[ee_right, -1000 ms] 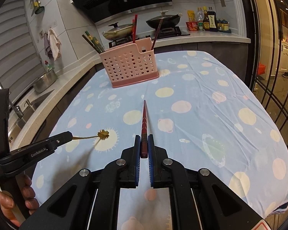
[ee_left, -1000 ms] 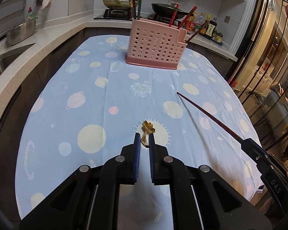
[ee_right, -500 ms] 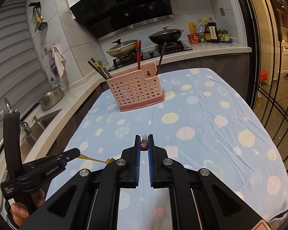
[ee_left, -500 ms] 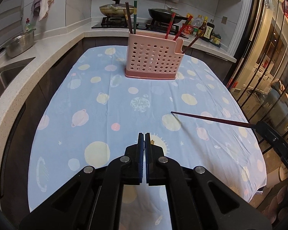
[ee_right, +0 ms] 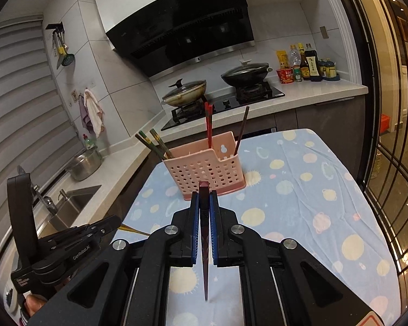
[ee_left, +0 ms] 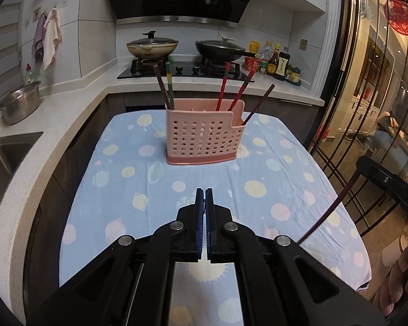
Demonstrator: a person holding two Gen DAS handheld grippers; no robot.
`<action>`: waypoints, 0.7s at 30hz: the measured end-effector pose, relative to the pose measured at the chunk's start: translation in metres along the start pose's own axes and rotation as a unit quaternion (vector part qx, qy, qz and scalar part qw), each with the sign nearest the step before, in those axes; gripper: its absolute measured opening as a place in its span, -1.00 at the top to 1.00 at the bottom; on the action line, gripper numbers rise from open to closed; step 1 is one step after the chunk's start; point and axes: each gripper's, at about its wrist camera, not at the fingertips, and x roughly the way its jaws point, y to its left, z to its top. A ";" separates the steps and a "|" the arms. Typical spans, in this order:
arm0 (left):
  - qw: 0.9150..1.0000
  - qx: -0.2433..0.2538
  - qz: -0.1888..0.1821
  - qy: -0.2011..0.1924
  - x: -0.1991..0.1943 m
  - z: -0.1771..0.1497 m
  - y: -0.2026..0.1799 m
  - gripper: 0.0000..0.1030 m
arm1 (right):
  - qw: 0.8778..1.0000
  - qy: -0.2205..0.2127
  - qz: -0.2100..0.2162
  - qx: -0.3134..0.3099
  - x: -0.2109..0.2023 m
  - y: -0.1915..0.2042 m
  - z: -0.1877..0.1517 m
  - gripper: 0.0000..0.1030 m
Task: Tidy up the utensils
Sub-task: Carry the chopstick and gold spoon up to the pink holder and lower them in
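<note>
Fingers of right gripper (ee_right: 204, 198) clamp a dark red chopstick (ee_right: 204, 244); left gripper (ee_left: 204, 198) we see pinching a thin gold utensil (ee_right: 133, 231), pink basket (ee_left: 204, 141) beyond.

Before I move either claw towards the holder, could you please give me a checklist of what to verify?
1. Right claw shut on the chopstick: ok.
2. Left claw shut on the gold utensil, whose stem shows at its tip: ok.
3. Gold utensil's head and how deep it is gripped: cannot tell, hidden behind the right claw's body.
4. Holder upright on the cloth: ok.
5. Room in the holder's right section, which has only a lone stick: ok.
6. Claws over the holder: not ok, both are short of it.
</note>
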 end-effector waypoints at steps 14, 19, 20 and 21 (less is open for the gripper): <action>0.998 0.013 0.014 -0.057 0.014 0.101 0.002 0.98 | 0.994 -0.104 0.019 -0.004 0.028 0.015 0.102 0.87; 0.996 0.020 0.027 -0.085 0.023 0.138 0.002 0.98 | 0.990 -0.139 0.020 0.017 0.048 0.016 0.137 0.87; 0.995 0.020 0.028 -0.090 0.025 0.145 0.002 0.98 | 0.989 -0.146 0.017 0.017 0.052 0.016 0.144 0.87; 0.995 0.020 0.030 -0.095 0.028 0.151 0.003 0.98 | 0.988 -0.151 0.014 0.017 0.057 0.017 0.149 0.87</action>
